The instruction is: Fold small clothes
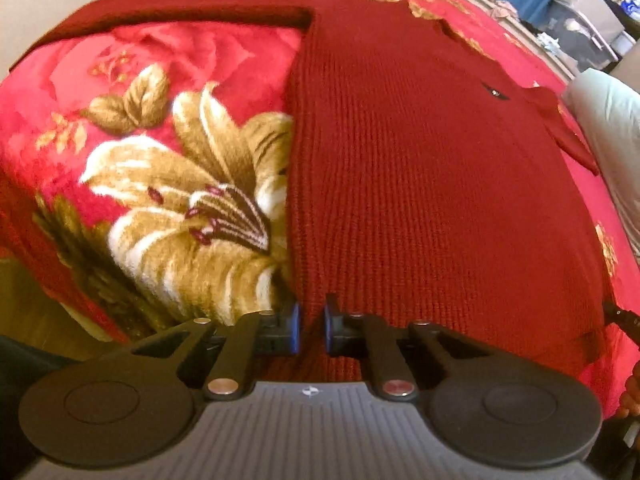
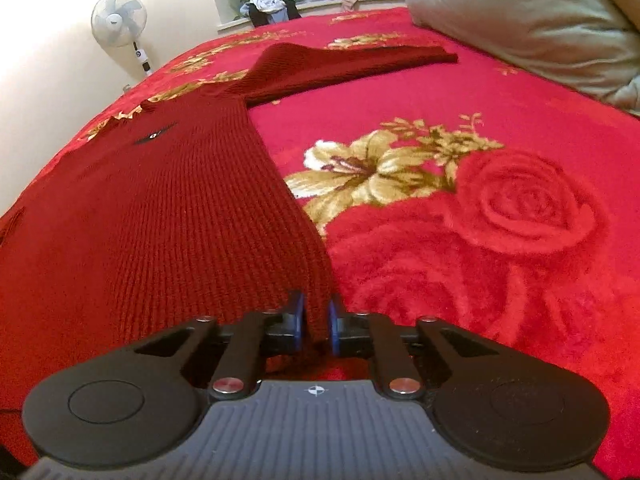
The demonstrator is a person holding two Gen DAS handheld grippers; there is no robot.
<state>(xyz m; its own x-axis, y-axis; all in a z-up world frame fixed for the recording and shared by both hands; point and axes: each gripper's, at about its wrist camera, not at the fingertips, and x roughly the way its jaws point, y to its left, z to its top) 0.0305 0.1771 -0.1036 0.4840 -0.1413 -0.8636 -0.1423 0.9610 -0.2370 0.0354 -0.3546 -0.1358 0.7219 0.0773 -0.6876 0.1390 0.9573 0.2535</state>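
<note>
A dark red knitted sweater (image 1: 420, 184) lies flat on a red floral blanket (image 1: 160, 140), one sleeve stretched out far left. My left gripper (image 1: 311, 328) is shut on the sweater's near hem at its left corner. In the right wrist view the sweater (image 2: 160, 208) fills the left half, its other sleeve (image 2: 352, 60) stretched out to the right. My right gripper (image 2: 317, 326) is shut on the hem at the sweater's right corner. The right gripper's tip shows at the left wrist view's right edge (image 1: 624, 316).
The blanket (image 2: 480, 220) covers a bed. A pale pillow or duvet (image 2: 520, 20) lies at the bed's far right. A standing fan (image 2: 120, 24) stands by the wall at the left. Clothes are heaped on a window ledge (image 2: 272, 4).
</note>
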